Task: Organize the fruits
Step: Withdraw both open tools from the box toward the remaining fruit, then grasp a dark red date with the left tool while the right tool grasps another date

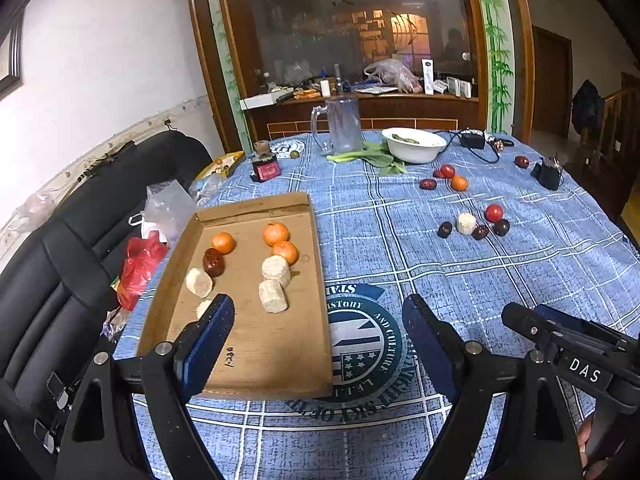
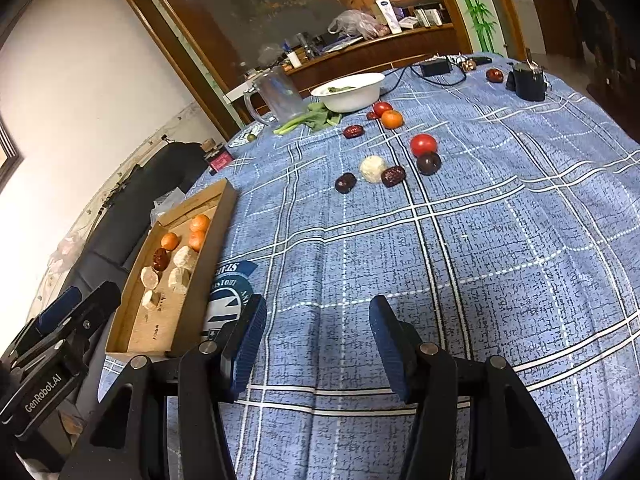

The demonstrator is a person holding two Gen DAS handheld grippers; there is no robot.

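Both grippers hung empty: left gripper [image 1: 318, 312] spread wide above the cardboard tray [image 1: 280, 360], right gripper [image 2: 318, 312] parted over the blue checked tablecloth [image 2: 480, 280]. Tray held oranges [image 1: 276, 233], pale chunks, one dark date. Farther: loose tomato [image 2: 423, 144], dates, orange.

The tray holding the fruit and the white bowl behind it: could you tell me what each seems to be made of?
The tray looks like plain brown cardboard: matte, with folded walls, a crease and pen marks. The white bowl looks like glazed ceramic or smooth plastic: an even, slightly glossy surface; the pictures leave open which.
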